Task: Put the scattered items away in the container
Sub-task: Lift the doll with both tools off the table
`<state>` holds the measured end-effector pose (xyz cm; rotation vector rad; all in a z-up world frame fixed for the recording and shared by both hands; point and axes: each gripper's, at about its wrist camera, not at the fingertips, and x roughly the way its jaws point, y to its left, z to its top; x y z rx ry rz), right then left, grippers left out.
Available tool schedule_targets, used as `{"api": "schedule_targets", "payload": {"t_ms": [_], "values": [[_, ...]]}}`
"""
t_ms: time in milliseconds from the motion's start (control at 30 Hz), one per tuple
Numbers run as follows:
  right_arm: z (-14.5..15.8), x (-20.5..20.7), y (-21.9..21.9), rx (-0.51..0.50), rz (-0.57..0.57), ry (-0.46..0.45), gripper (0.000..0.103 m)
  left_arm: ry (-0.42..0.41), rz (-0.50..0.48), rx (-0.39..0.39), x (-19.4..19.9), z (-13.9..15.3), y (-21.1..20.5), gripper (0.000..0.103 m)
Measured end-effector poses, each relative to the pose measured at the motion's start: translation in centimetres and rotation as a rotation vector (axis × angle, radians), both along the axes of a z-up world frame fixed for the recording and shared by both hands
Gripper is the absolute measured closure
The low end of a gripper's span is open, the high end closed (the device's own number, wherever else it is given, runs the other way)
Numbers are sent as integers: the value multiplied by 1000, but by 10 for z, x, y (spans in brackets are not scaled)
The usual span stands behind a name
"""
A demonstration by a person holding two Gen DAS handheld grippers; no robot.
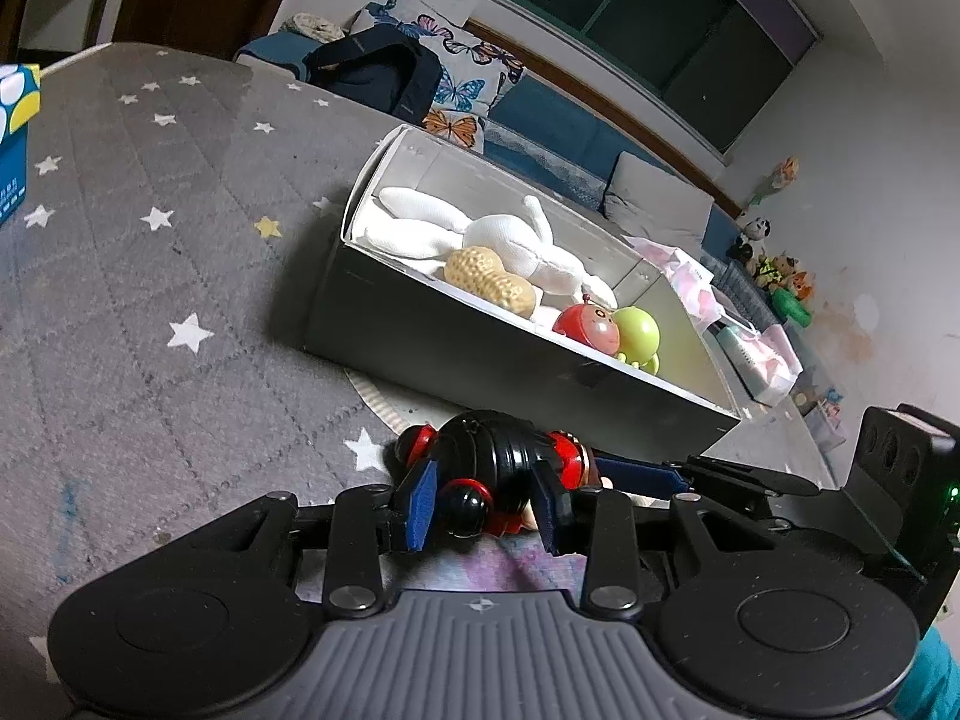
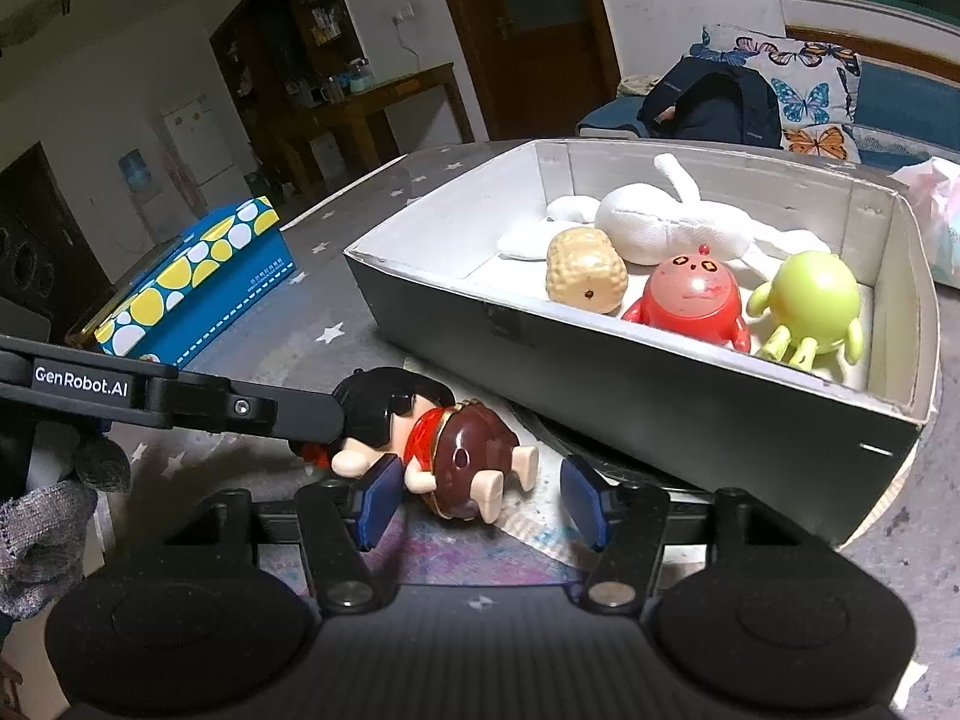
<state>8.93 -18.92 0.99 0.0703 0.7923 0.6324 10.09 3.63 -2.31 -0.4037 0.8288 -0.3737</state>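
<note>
A doll figure with black hair, red top and brown shell (image 2: 444,450) lies on the grey star mat in front of the grey box (image 2: 600,360). My left gripper (image 1: 489,492) is closed around the doll's black head (image 1: 492,456). My right gripper (image 2: 480,495) is open, its blue pads either side of the doll's body. The left gripper's finger (image 2: 270,411) reaches the doll's head from the left. The box (image 1: 456,336) holds a white plush rabbit (image 2: 666,228), a peanut toy (image 2: 585,279), a red figure (image 2: 690,303) and a green figure (image 2: 810,300).
A blue tissue box with yellow and white spots (image 2: 198,282) sits on the mat to the left. A round paper plate (image 1: 384,402) lies under the grey box. A pink-white bag (image 1: 708,294) lies beyond the box. A sofa with butterfly cushions (image 1: 456,66) stands behind.
</note>
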Motion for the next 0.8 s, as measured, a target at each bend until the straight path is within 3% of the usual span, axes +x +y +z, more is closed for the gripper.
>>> {"api": "schedule_targets", "payload": {"t_ms": [567,800], "values": [[-10,9,-8,109,-16,73,48,17,-11,-36,10,-2,7,64],[-15,15,-15,189,-39,102,47,64,3,-137,17,-10,21,64]]}}
